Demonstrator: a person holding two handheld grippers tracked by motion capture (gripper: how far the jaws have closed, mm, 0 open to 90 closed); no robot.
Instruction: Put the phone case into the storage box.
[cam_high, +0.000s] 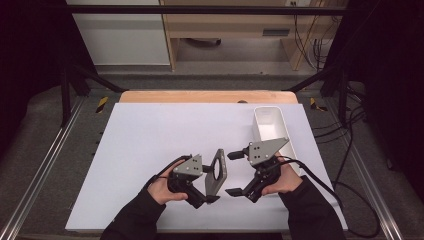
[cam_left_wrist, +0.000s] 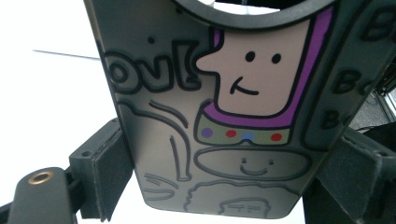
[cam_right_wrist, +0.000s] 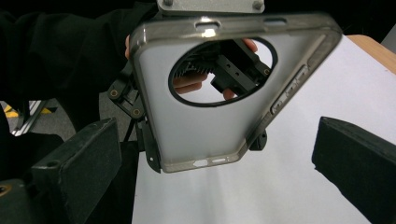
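Phone case (cam_high: 216, 171) held up off the white worktop (cam_high: 150, 135), on edge, between the two hands near the front middle. Grey and translucent, with a large round camera cutout near one end. Left claw (cam_high: 207, 192) clamped on the case, jaws pressing its two long edges, as seen from the left gripper view, where the case (cam_left_wrist: 210, 116) stands close before the camera. Printed side facing that camera: cartoon face in pale pink with a purple outline, a band with coloured dots below it, a smiling oval under that, outlined lettering at the left and right. Plain inner side (cam_right_wrist: 205, 121) facing the right gripper view, with side-button bumps on one long edge and port slots in the lower short edge; fingers (cam_right_wrist: 189, 84) and the left claw's parts visible through the round hole. Right claw (cam_high: 235, 172) spread wide, jaws well apart and holding nothing, pointed at the case from just beside it, not touching. White rectangular bin (cam_high: 272, 130) standing on the worktop's right side, behind the right hand (cam_high: 285, 180). Left hand (cam_high: 165, 187) wrapped around its gripper, black sleeves entering from the bottom edge. Wooden edge showing beyond the white sheet at the far side.
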